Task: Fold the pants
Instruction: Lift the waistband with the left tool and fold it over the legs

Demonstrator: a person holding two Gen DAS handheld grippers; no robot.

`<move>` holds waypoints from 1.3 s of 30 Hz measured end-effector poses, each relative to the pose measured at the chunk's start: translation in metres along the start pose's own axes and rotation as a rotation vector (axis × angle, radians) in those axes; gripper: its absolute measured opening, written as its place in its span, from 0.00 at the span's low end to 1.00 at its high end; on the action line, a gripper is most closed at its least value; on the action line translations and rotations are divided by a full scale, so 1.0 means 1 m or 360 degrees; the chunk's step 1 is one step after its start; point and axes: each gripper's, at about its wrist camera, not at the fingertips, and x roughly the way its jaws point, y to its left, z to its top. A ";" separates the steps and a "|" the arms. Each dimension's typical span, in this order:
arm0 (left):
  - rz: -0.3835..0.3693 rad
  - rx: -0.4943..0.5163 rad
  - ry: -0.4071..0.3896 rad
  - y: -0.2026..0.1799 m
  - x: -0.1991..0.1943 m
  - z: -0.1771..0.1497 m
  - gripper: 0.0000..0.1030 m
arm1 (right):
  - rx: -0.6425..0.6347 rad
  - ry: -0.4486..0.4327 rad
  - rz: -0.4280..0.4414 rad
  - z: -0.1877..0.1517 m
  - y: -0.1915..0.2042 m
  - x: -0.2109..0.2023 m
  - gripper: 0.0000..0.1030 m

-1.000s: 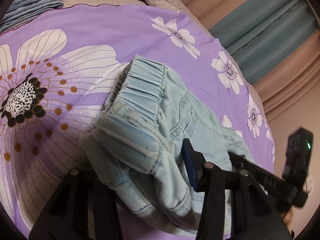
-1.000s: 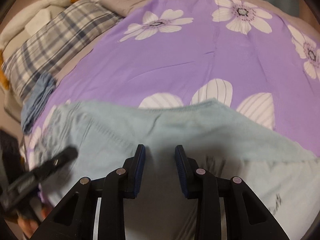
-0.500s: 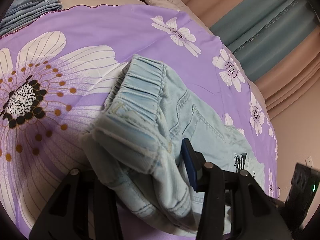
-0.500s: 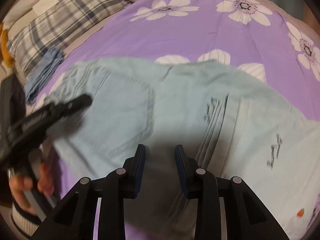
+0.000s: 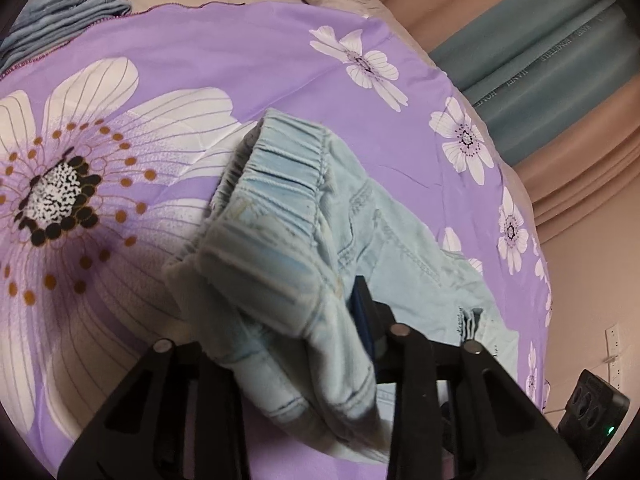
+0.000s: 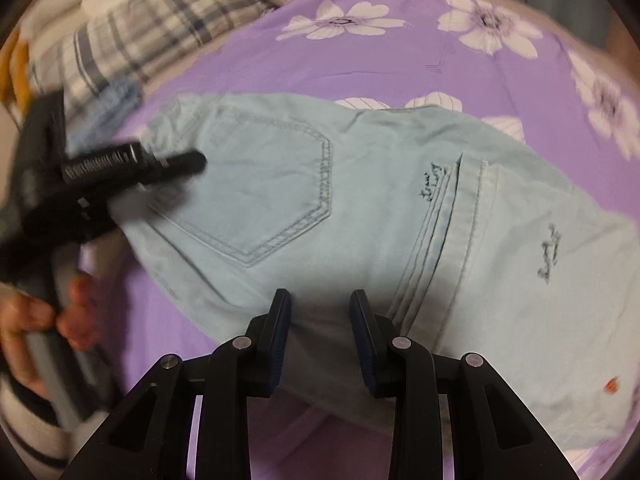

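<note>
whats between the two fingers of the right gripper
In the right wrist view, the right gripper has light blue pants fabric showing in the gap; its pads stand apart, not visibly pressing.

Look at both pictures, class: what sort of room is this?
Most likely a bedroom: light blue jeans lie on a bed's purple flowered bedspread, with a plaid pillow at its head and curtains beyond.

Pants [image 6: 360, 208] on the bedspread [image 6: 360, 60] — pillow [image 6: 152, 28] behind, clothes pile [image 5: 76, 8] beside it
</note>
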 end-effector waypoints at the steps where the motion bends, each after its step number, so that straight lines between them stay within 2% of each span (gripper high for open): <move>1: 0.0004 0.0018 -0.0006 -0.003 -0.003 0.000 0.28 | 0.0054 -0.0034 0.0098 0.000 -0.004 -0.006 0.33; 2: 0.0010 0.0039 -0.0013 -0.007 -0.007 -0.001 0.26 | 0.0083 -0.0084 0.0145 0.000 -0.008 -0.013 0.33; 6: 0.0008 0.0102 -0.0043 -0.021 -0.020 -0.004 0.23 | 0.0122 -0.0209 0.0145 0.002 -0.019 -0.030 0.33; 13: -0.0002 0.0167 -0.0063 -0.037 -0.033 -0.008 0.23 | 0.0291 -0.0232 0.0214 -0.008 -0.046 -0.035 0.33; 18: 0.0010 0.0207 -0.0070 -0.049 -0.038 -0.012 0.23 | 0.0372 -0.0220 0.0264 -0.021 -0.051 -0.036 0.33; 26: 0.0028 0.0334 -0.0117 -0.078 -0.050 -0.018 0.23 | 0.0462 -0.0255 0.0345 -0.028 -0.061 -0.043 0.33; 36: 0.0044 0.0494 -0.0148 -0.120 -0.054 -0.035 0.23 | 0.0526 -0.0294 0.0378 -0.038 -0.071 -0.052 0.33; 39: 0.0047 0.0535 -0.0146 -0.130 -0.052 -0.039 0.23 | 0.0562 -0.0324 0.0391 -0.039 -0.078 -0.057 0.36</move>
